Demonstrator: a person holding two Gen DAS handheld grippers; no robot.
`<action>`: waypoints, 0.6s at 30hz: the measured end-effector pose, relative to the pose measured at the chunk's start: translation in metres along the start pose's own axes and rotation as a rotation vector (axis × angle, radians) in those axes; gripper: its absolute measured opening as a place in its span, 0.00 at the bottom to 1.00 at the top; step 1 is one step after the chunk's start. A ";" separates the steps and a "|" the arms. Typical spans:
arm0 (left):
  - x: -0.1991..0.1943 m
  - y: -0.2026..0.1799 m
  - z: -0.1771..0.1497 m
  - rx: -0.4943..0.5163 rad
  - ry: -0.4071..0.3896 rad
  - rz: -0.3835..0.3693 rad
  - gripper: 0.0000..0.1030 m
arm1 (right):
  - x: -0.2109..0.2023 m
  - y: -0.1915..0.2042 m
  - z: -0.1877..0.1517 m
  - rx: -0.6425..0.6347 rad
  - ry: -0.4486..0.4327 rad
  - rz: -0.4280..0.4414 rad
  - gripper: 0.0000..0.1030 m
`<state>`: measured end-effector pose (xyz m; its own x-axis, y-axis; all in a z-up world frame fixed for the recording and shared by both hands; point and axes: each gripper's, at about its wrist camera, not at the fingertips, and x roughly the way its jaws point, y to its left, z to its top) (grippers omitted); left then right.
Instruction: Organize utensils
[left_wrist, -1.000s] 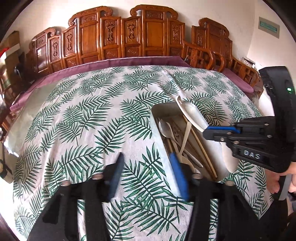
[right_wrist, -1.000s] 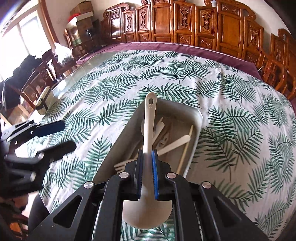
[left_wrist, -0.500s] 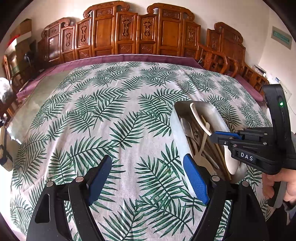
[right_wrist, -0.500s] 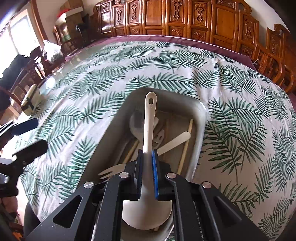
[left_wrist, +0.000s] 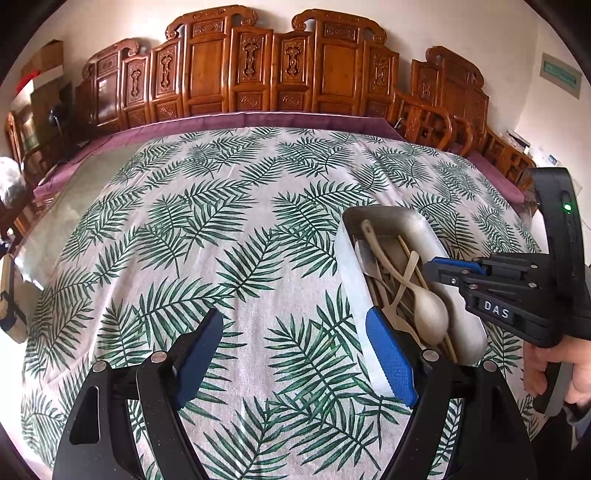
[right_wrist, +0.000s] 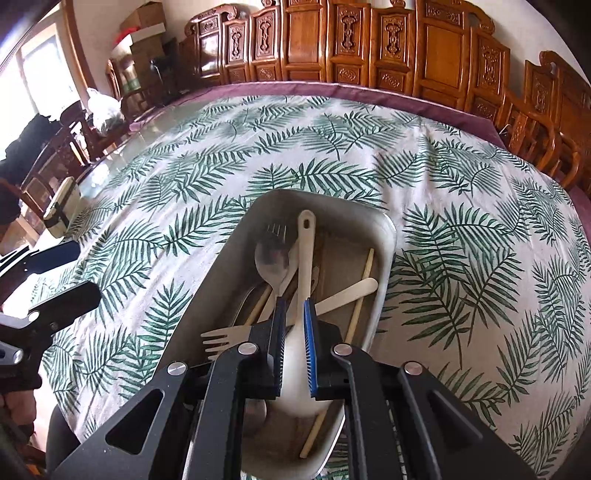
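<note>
A white ladle (right_wrist: 298, 363) is clamped at the neck by the right gripper (right_wrist: 294, 345), its handle pointing toward the far edge of the tabletop (left_wrist: 229, 229) and its bowl lowered over the near end of the grey tray (right_wrist: 386, 236). The grip is taken low on the handle, probably so that the heavy bowl is kept from swinging as it is set down. The tray is placed near the tabletop's right edge, on the palm-leaf cloth (left_wrist: 177, 280), and the sorted utensils are gathered in it: a metal spoon (right_wrist: 272, 260), a pale fork (right_wrist: 223, 338), a flat wooden spatula (right_wrist: 349, 291) and chopsticks (right_wrist: 360, 293) (all laid roughly lengthwise, so that they fit the narrow trough). The left gripper (left_wrist: 295, 360) is held just beside the tray's left wall, above bare cloth, and its jaws have just been opening; nothing is seen between them. It is judged that the ladle is about to be released, which would likely complete this placement.
</note>
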<state>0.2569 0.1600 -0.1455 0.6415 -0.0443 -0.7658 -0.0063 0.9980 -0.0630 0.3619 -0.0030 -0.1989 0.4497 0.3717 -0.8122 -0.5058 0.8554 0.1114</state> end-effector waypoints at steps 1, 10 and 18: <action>0.000 -0.001 0.000 0.000 -0.001 0.000 0.74 | -0.003 -0.001 -0.001 0.001 -0.006 0.000 0.11; -0.010 -0.018 0.004 0.004 -0.021 -0.007 0.85 | -0.041 -0.016 -0.017 0.015 -0.068 -0.030 0.26; -0.016 -0.047 -0.001 0.002 -0.025 -0.015 0.93 | -0.074 -0.043 -0.044 0.051 -0.114 -0.103 0.73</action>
<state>0.2462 0.1141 -0.1312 0.6606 -0.0583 -0.7484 0.0054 0.9973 -0.0729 0.3177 -0.0833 -0.1689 0.5789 0.3173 -0.7511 -0.4161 0.9072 0.0626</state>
